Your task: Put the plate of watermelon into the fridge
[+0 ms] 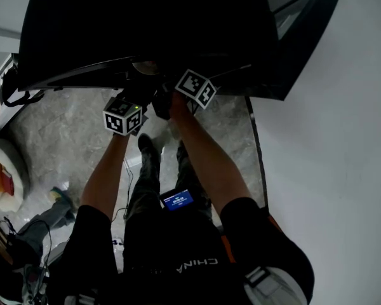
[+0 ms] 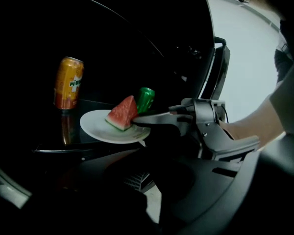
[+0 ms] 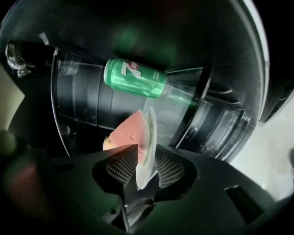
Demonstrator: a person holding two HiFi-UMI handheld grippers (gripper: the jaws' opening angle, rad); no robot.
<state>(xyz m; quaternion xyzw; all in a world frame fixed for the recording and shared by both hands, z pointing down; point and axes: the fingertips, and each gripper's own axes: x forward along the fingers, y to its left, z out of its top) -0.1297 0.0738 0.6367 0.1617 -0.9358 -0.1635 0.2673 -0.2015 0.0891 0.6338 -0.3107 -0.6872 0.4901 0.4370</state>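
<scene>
Inside the dark fridge, a white plate (image 2: 100, 129) carries a red watermelon wedge (image 2: 122, 113) and sits at the front of a glass shelf (image 2: 49, 138); I cannot tell whether it rests on the shelf. My right gripper (image 2: 137, 121) is shut on the plate's near rim. In the right gripper view the plate (image 3: 146, 153) stands edge-on between the pads of the right gripper (image 3: 144, 173), with the wedge (image 3: 130, 131) to its left. My left gripper (image 2: 144, 174) hangs back below the shelf, shut and holding nothing. Both marker cubes (image 1: 122, 115) (image 1: 195, 88) show at the fridge opening.
An orange soda can (image 2: 68, 82) and a green can (image 2: 146, 99) stand on the shelf behind the plate; the green can (image 3: 134, 77) also shows in the right gripper view. The open fridge door (image 1: 305, 37) with bins (image 3: 220, 126) is at the right. A white wall (image 1: 343, 170) runs alongside.
</scene>
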